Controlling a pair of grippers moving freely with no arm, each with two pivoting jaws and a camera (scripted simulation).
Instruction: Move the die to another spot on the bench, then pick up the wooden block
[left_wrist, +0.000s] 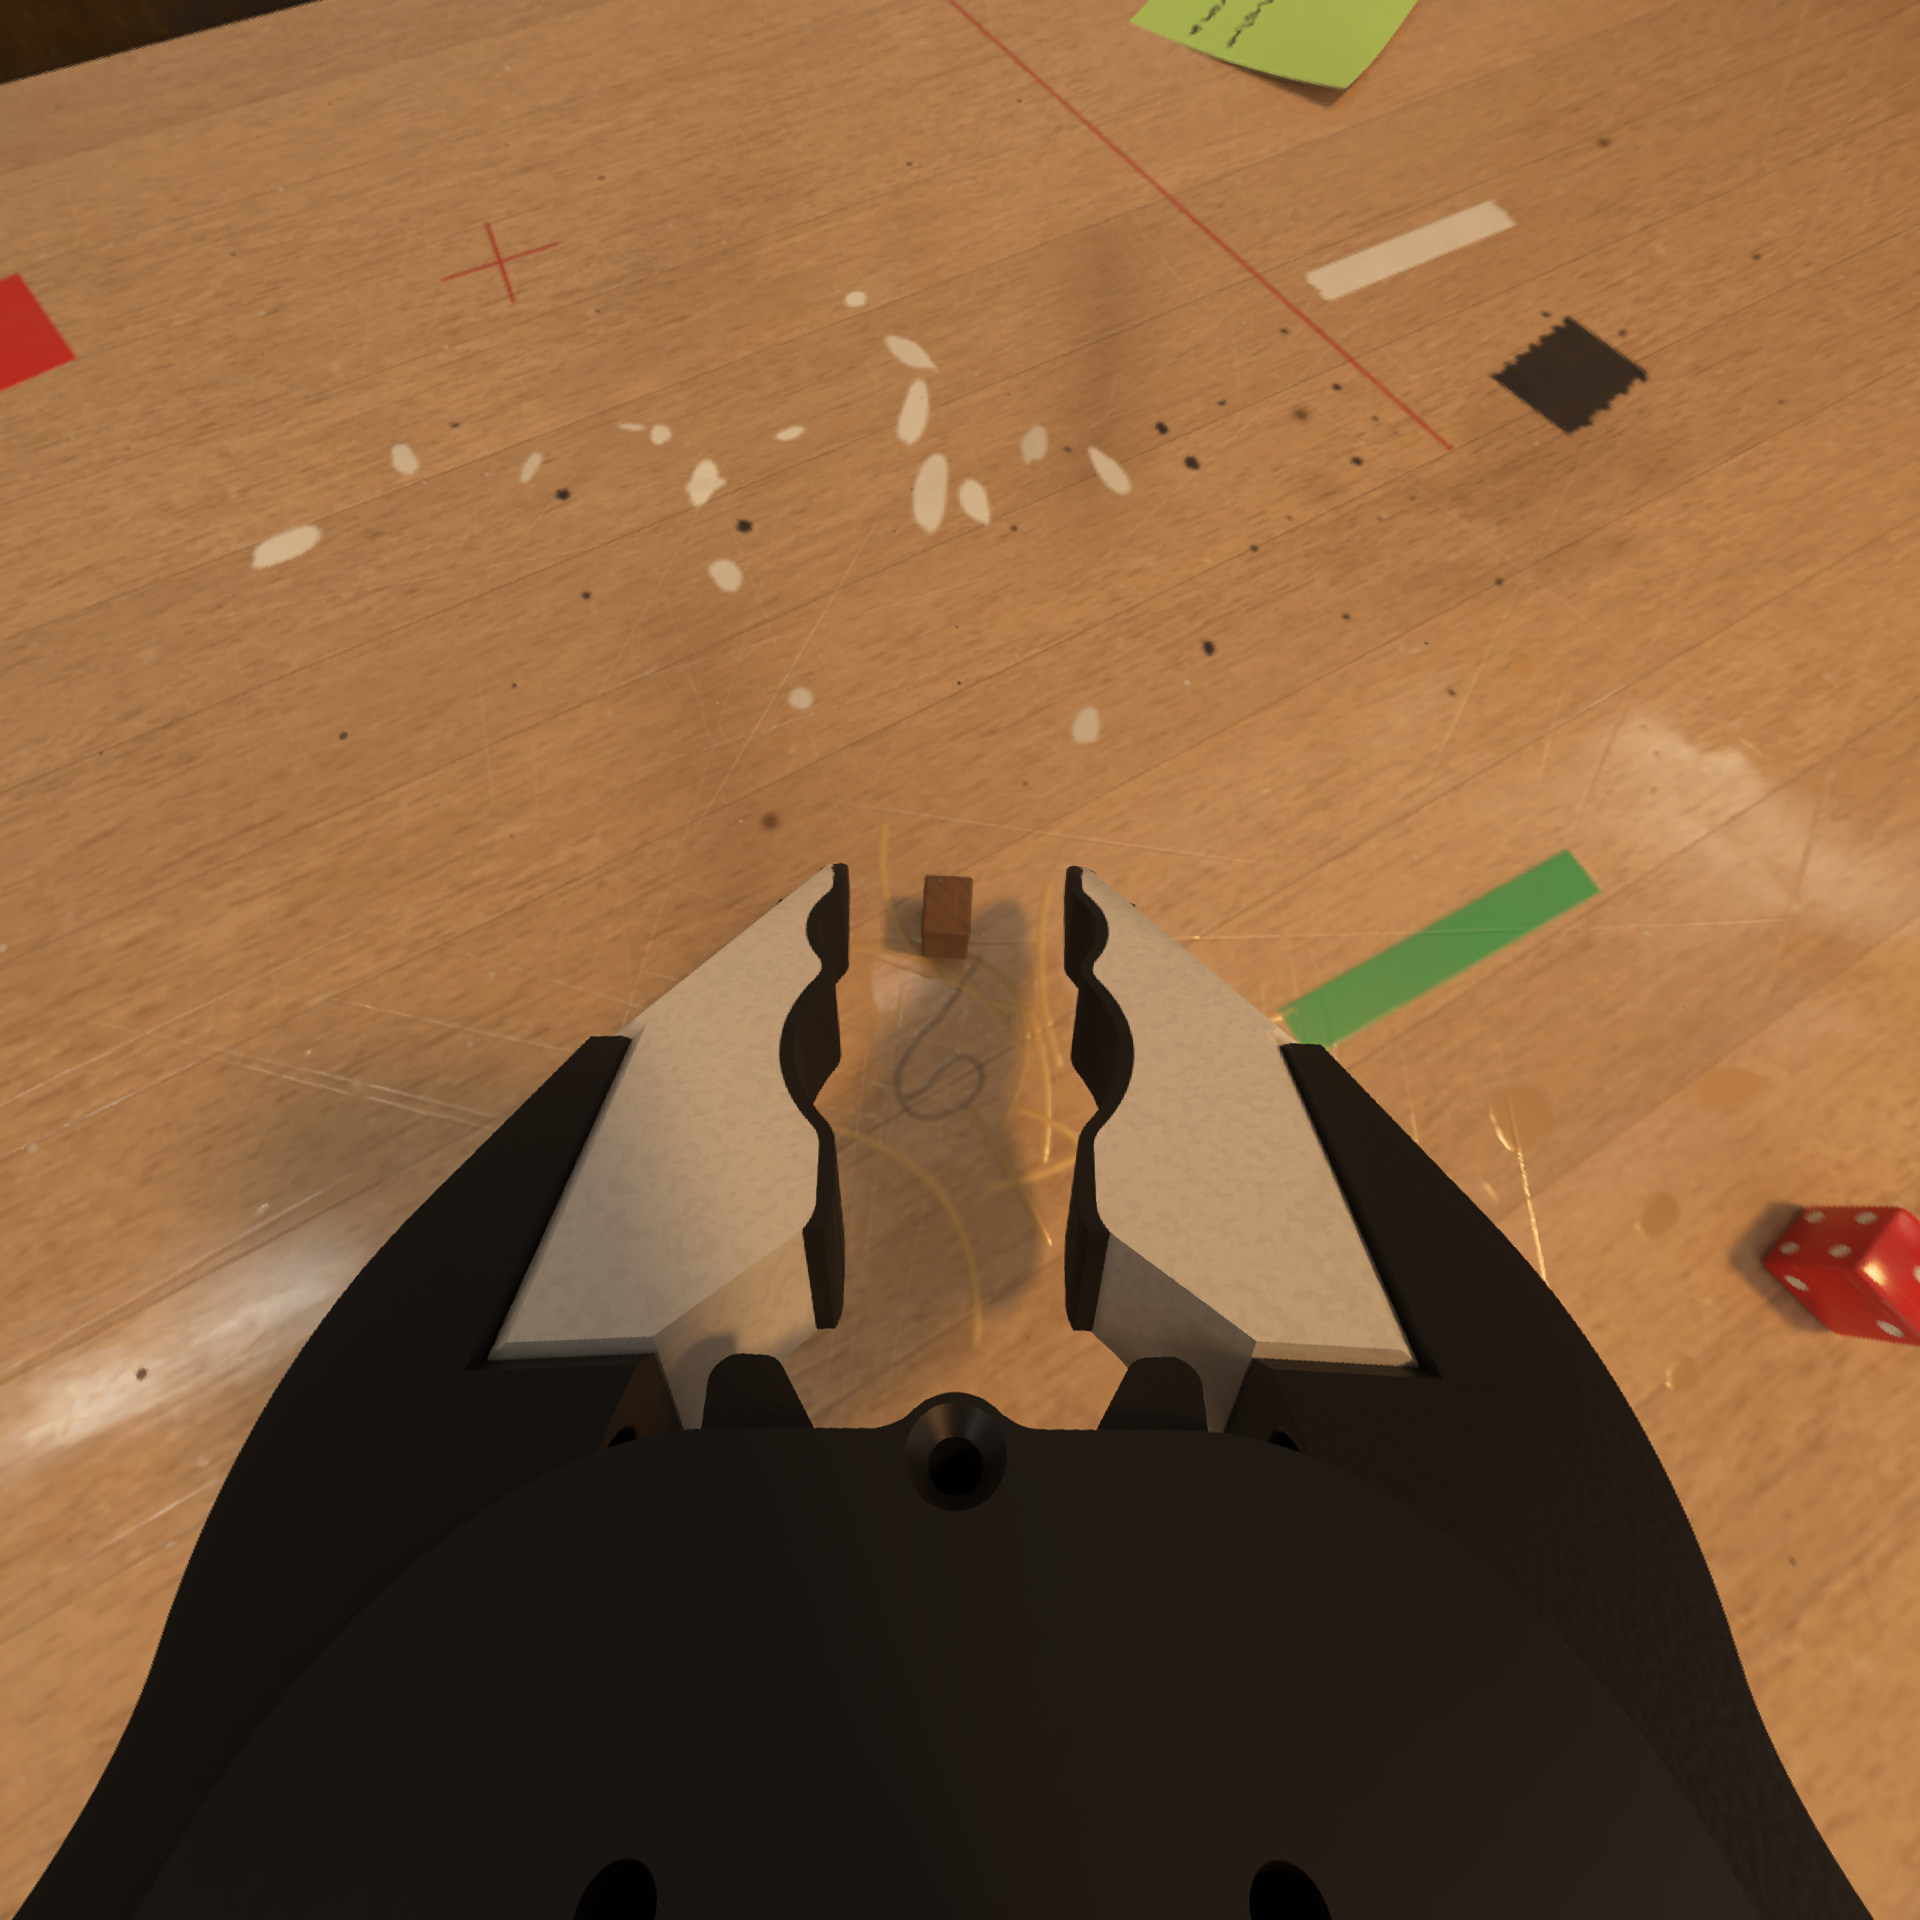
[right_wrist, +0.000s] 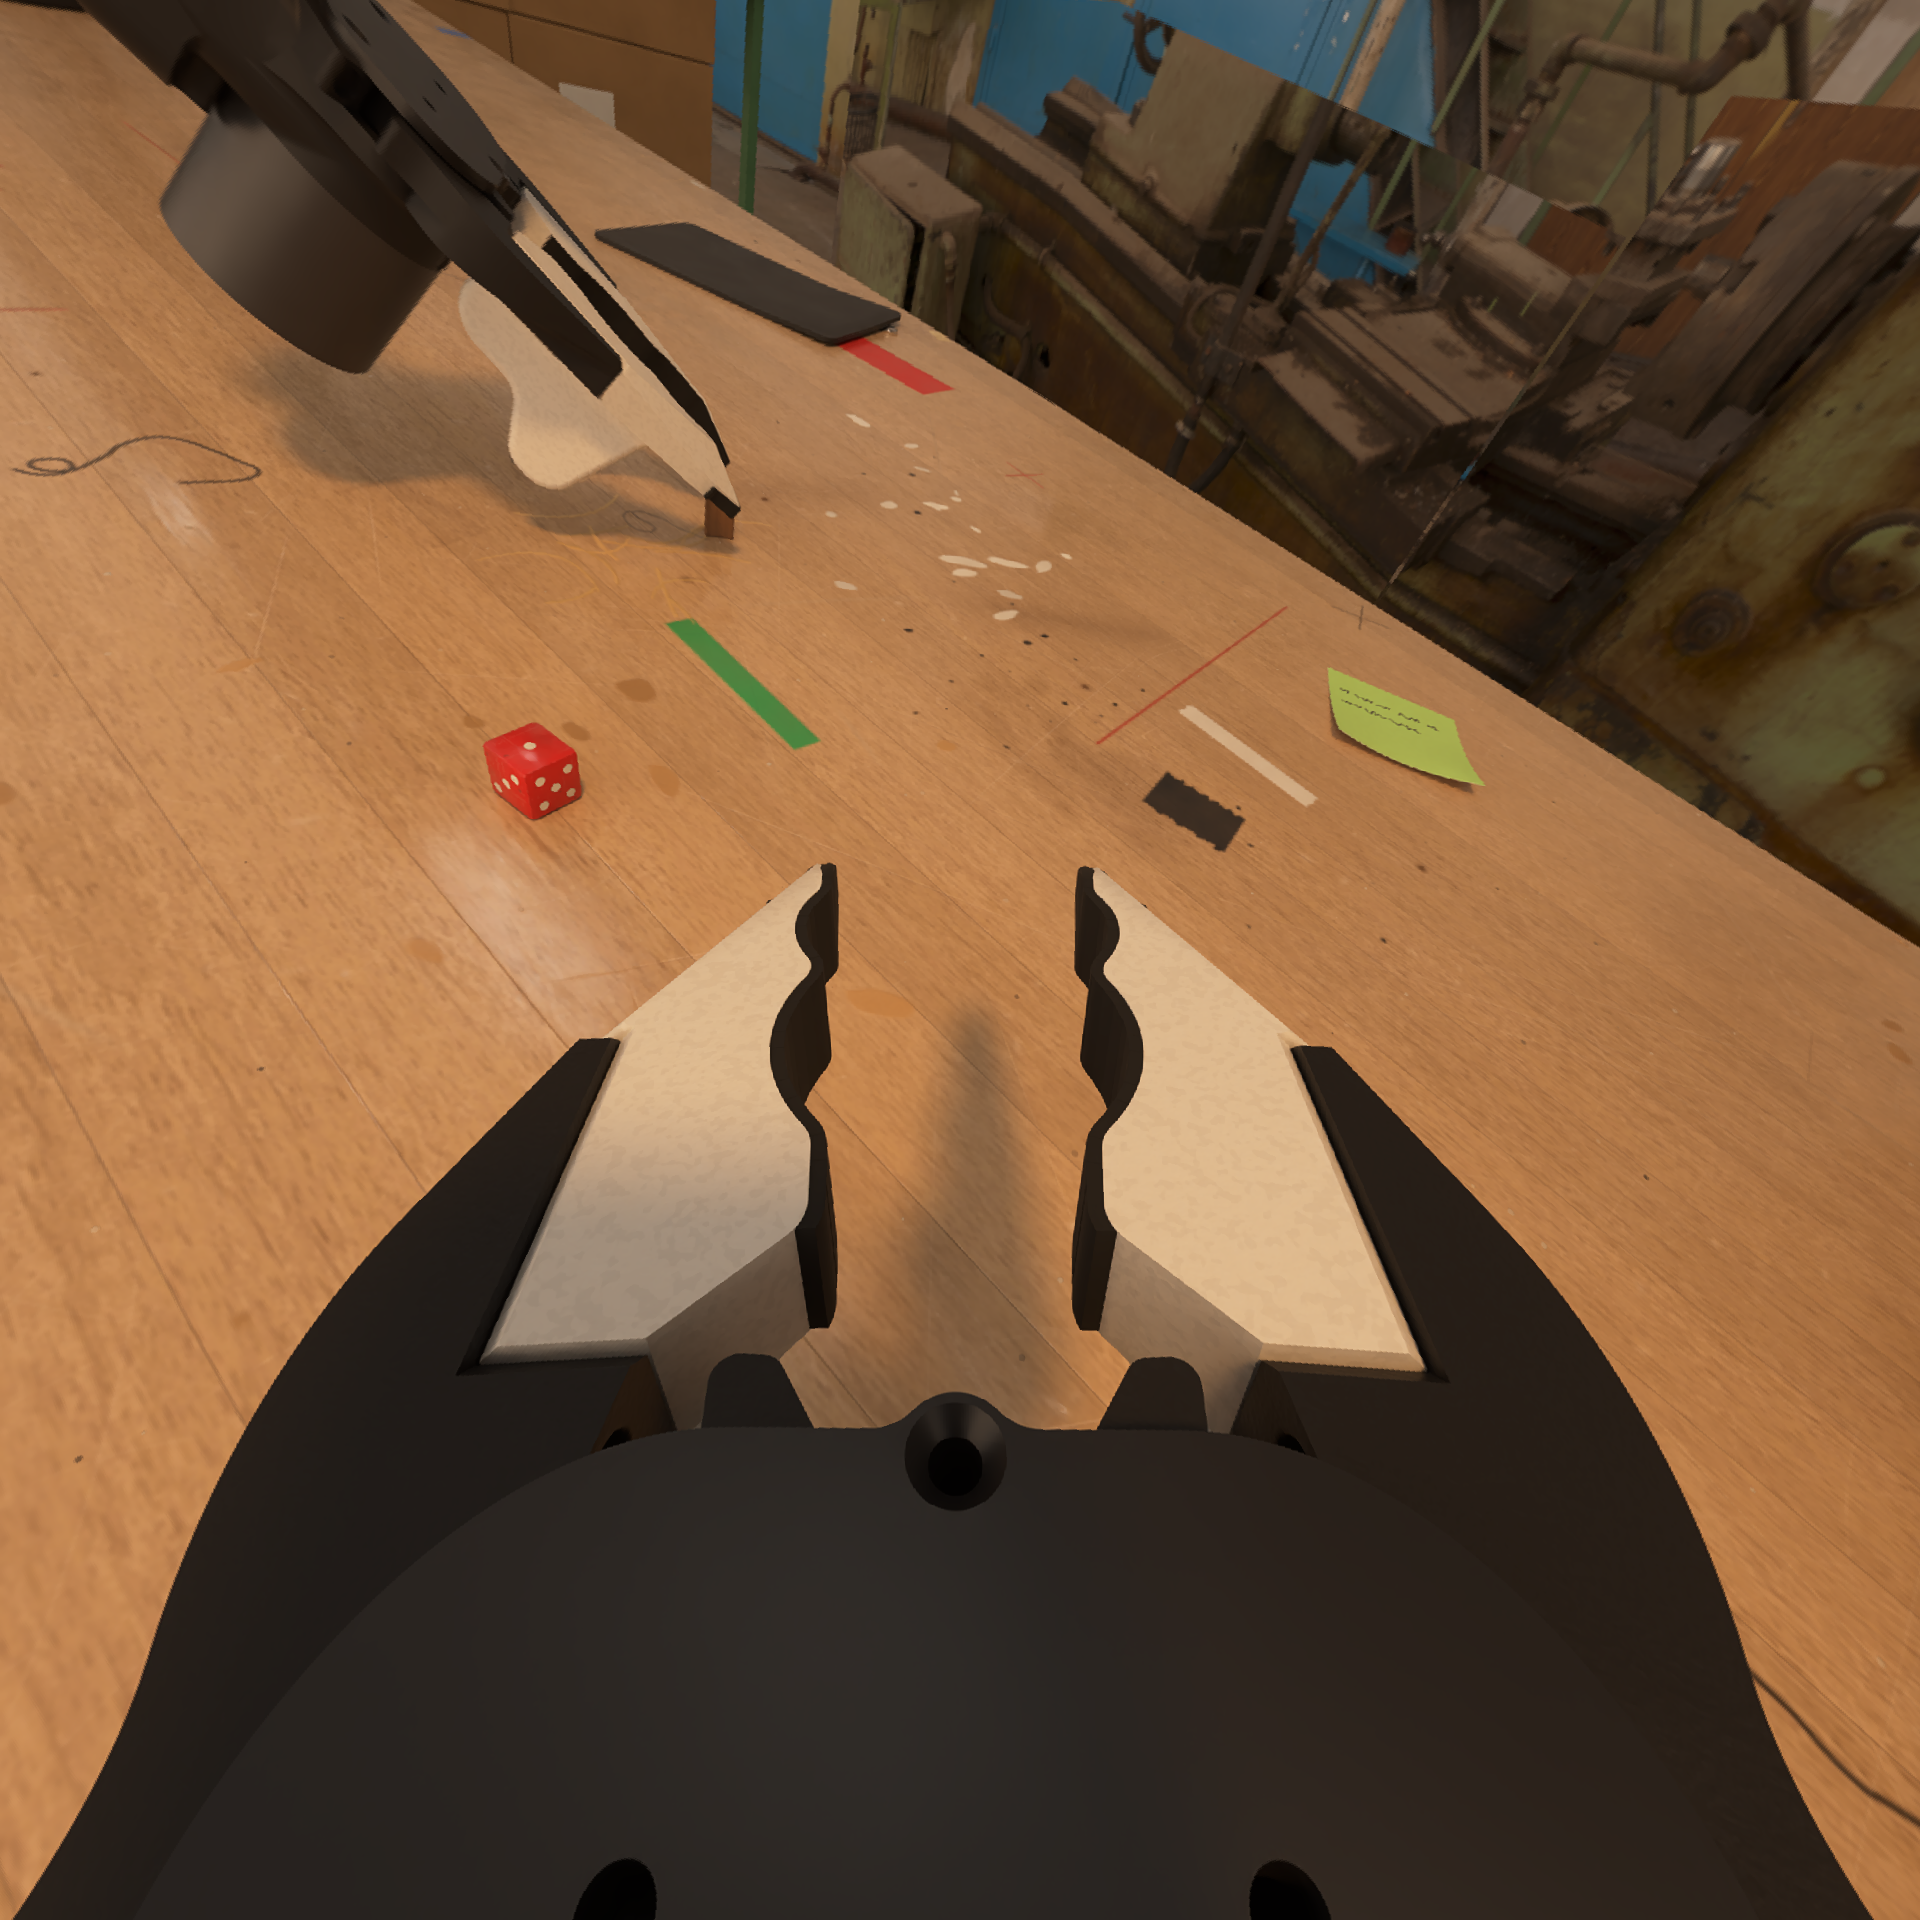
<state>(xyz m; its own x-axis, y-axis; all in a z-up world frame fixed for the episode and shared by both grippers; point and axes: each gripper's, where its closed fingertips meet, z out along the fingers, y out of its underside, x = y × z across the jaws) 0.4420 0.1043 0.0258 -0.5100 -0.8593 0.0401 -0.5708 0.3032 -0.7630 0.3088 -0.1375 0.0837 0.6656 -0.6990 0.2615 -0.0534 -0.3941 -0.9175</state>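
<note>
In the left wrist view the left gripper (left_wrist: 956, 883) fills the lower half of the frame, its jaws spread apart and gripping nothing. The wooden block (left_wrist: 945, 914), small and brown, stands upright on the counter (left_wrist: 312, 831) at the centre of the frame, in line with the gap between the tips and nearer the left tip than the right one, touching neither as seen here. Just below it, between the jaws, a thin dark scribble (left_wrist: 935, 1070) marks the wood. The red die (left_wrist: 1849, 1283) sits at the right edge of the frame, well apart from the block, and a green tape strip (left_wrist: 1439, 951) lies between them. White paint flecks (left_wrist: 914, 436) scatter across the upper middle, and a green sticky note (left_wrist: 1278, 36) sits at the top right.

In the right wrist view the right gripper (right_wrist: 954, 883) hangs above bare counter, its jaws open and empty. The die lies in the middle left of that frame, resting on the wood, left of the same green strip. In the upper left the left gripper slants down with its tips low over the block; whether they touch it cannot be told from this angle. A black flat pad (right_wrist: 748, 281) lies near the counter's far edge at the top.
</note>
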